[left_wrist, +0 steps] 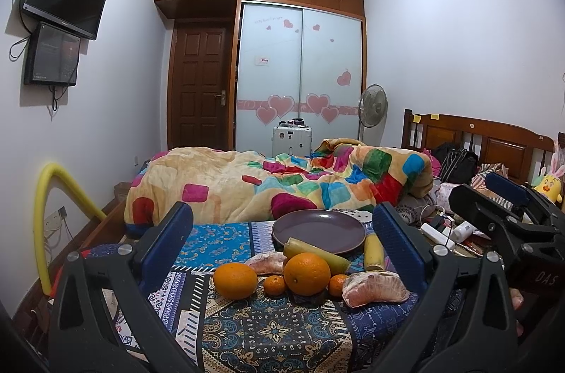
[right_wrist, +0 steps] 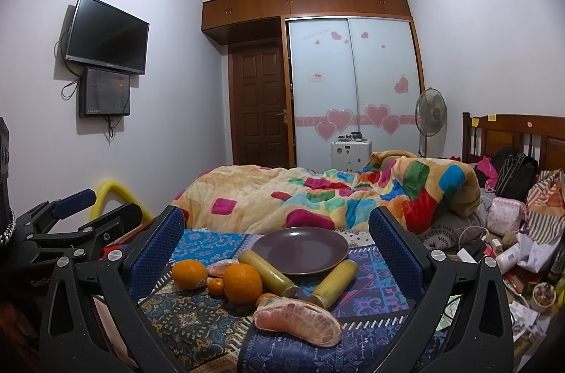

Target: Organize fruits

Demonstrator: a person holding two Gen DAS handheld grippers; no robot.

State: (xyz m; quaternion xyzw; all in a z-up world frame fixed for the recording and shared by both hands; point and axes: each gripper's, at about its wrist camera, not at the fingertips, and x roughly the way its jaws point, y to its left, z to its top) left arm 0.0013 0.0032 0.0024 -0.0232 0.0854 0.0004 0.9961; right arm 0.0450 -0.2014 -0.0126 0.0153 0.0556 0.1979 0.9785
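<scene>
An empty purple plate (left_wrist: 317, 230) (right_wrist: 300, 249) sits on a patterned cloth. In front of it lie two oranges (left_wrist: 235, 280) (left_wrist: 307, 273), two small mandarins (left_wrist: 274, 285) (left_wrist: 337, 284), two peeled pomelo segments (left_wrist: 375, 288) (left_wrist: 267, 262) and two yellow sugarcane sticks (left_wrist: 319, 253) (left_wrist: 373, 252). In the right wrist view the near pomelo segment (right_wrist: 298, 320) lies closest, with the sticks (right_wrist: 266, 272) (right_wrist: 333, 283) and oranges (right_wrist: 189, 273) (right_wrist: 243, 282) behind. My left gripper (left_wrist: 282, 239) is open and empty, short of the fruit. My right gripper (right_wrist: 275, 239) is open and empty; it also shows in the left wrist view (left_wrist: 494, 196).
A colourful quilt (left_wrist: 275, 182) lies heaped on the bed behind the plate. Cables, bottles and bags (right_wrist: 501, 249) clutter the right side by the wooden headboard (right_wrist: 519, 133). A yellow foam tube (left_wrist: 60, 193) arches at the left by the wall.
</scene>
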